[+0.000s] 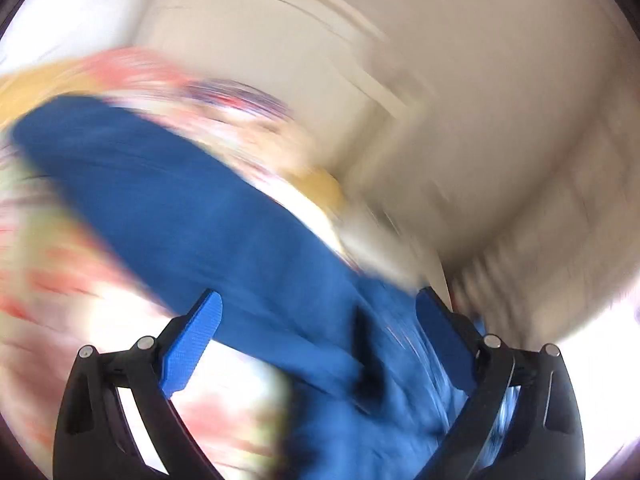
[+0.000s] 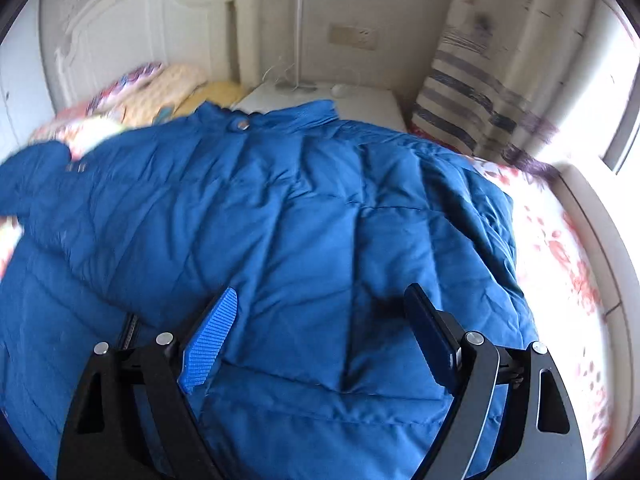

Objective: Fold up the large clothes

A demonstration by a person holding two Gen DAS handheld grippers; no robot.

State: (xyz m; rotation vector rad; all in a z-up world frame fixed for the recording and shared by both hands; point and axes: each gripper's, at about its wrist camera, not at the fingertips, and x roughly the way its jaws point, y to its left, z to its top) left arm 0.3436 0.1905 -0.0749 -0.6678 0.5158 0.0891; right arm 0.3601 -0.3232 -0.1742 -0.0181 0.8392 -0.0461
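Observation:
A large blue quilted jacket [image 2: 300, 200] lies spread over the bed, its collar [image 2: 280, 118] toward the headboard and one sleeve [image 2: 36, 176] stretched out to the left. My right gripper [image 2: 320, 290] hovers just above the jacket's lower half; its jaws stand open and grip no fabric. The left wrist view is heavily smeared by motion. There the jacket [image 1: 180, 200] shows as a blue band running diagonally across the floral sheet. My left gripper [image 1: 320, 294] stands wide open over it, and I see nothing pinched between its blue pads [image 1: 192, 344].
The floral bed sheet [image 2: 560, 248] shows to the right of the jacket. Pillows [image 2: 168, 88] lie by the white headboard [image 2: 120, 32]. A white nightstand [image 2: 360, 100] with a lamp pole [image 2: 298, 40] stands behind the bed, next to a striped curtain [image 2: 472, 100].

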